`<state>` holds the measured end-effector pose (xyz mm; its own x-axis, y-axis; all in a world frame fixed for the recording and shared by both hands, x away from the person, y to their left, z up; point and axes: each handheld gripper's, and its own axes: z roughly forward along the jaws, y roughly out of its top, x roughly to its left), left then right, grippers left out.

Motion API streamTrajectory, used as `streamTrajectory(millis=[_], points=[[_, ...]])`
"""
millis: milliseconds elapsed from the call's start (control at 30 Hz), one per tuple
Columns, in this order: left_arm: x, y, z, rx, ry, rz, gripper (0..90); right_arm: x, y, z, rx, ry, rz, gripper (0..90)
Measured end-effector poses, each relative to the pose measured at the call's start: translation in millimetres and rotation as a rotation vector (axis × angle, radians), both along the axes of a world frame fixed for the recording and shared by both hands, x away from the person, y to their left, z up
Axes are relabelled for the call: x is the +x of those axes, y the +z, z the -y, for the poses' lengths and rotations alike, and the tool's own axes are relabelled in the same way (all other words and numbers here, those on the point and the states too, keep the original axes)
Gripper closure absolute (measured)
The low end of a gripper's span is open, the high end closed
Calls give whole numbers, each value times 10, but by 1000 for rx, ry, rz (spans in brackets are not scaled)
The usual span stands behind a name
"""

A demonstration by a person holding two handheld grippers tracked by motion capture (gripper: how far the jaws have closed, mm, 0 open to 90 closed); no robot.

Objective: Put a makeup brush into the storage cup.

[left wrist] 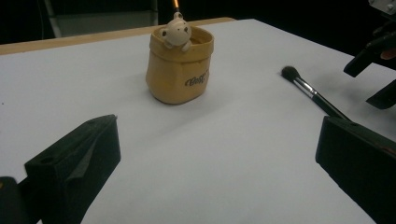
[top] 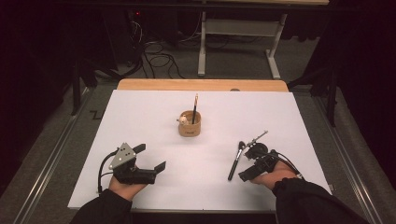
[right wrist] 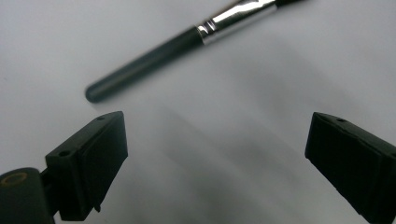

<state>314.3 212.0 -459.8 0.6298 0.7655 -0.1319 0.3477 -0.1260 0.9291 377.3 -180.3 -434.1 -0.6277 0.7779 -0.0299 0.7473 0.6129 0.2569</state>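
Our right gripper point(top: 248, 164) has its jaws spread wide, right beside the long black makeup brush point(top: 236, 161) lying flat on the white counter point(top: 154, 116). The brush's handle end points at us, just ahead of those jaws. Our left gripper point(top: 150, 157) is also open, far away.

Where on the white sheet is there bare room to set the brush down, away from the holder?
Bare sheet: the left half beyond the left gripper, the strip between both grippers in front of the tan bear-faced holder, and the far right corner. Crowded: around the right gripper, where the black-handled makeup brush and a thin metal tool lie.
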Motion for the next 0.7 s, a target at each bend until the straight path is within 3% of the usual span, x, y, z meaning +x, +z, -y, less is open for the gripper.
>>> streamTrajectory(millis=[367, 700], points=[[2, 0, -6, -6, -3, -3, 6, 130, -34, -296, 37, 10, 0, 65], [3, 1, -7, -7, -5, -2, 6, 231, -116, -354, 33, -13, -24, 89]])
